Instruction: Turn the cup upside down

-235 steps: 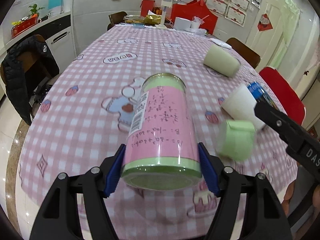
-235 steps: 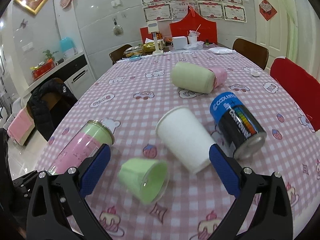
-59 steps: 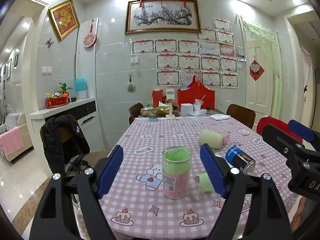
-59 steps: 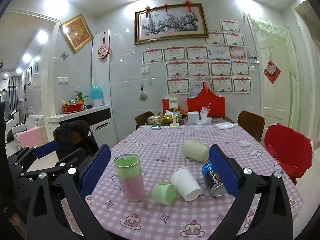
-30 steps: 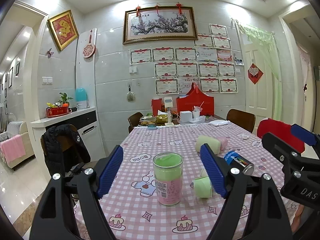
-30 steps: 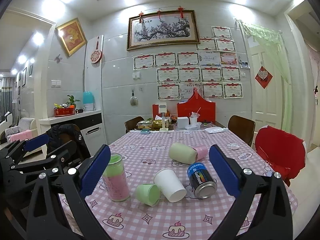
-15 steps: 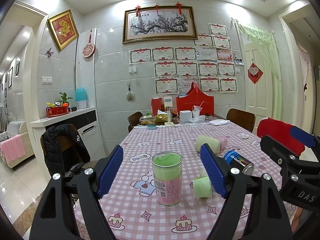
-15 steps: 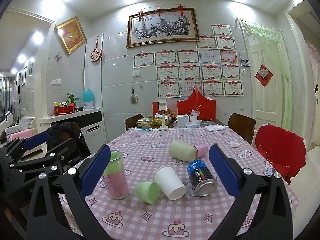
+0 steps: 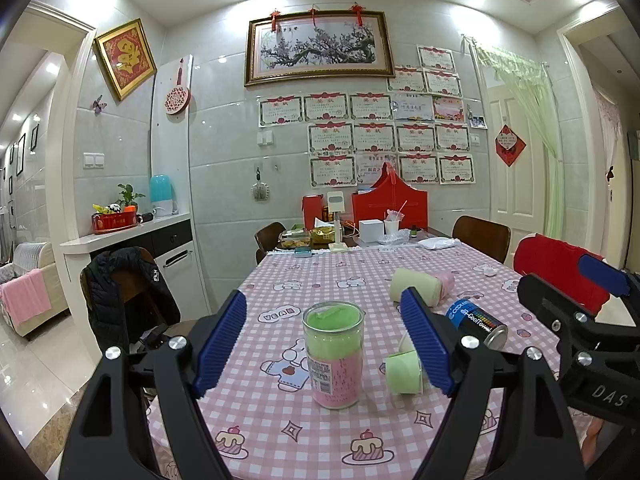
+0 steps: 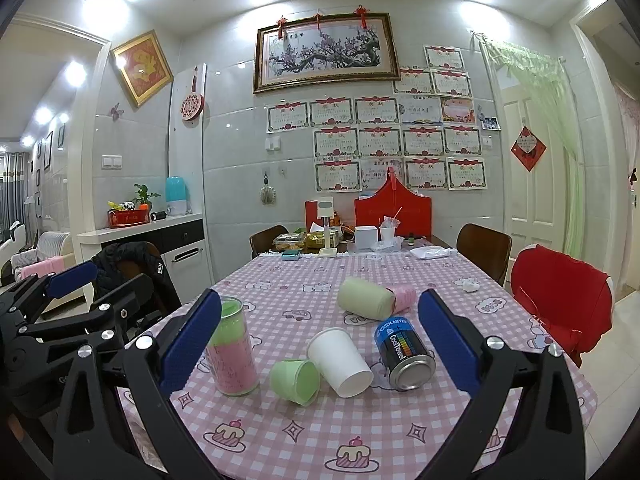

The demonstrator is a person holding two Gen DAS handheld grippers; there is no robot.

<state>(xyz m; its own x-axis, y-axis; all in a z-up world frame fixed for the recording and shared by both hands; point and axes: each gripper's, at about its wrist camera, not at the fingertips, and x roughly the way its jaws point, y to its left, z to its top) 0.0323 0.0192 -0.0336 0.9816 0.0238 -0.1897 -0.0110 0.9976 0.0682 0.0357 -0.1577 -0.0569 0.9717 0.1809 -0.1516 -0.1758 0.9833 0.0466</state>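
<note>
A tall clear cup with a green and pink sleeve [image 9: 333, 354] stands upright on the pink checked table [image 9: 320, 280]; it also shows in the right wrist view [image 10: 232, 350]. My left gripper [image 9: 326, 342] is open and empty, held back from the table's near edge with the cup framed between its fingers. My right gripper [image 10: 318, 342] is open and empty, also back from the table. A small green cup [image 10: 295, 376], a white paper cup [image 10: 340, 356] and a pale green and pink cup [image 10: 372, 299] lie on their sides.
A blue and black can [image 10: 404, 354] lies on its side right of the white cup. Boxes, a red bag [image 10: 392, 210] and snacks crowd the far end. A red-covered chair [image 10: 560, 308] stands at the right, a chair with a black jacket [image 10: 132, 272] at the left.
Since 7.8 s ago the left gripper has let go of the tall cup, which now stands upright on the table. Both grippers have drawn back from the table. Little has moved in the last second.
</note>
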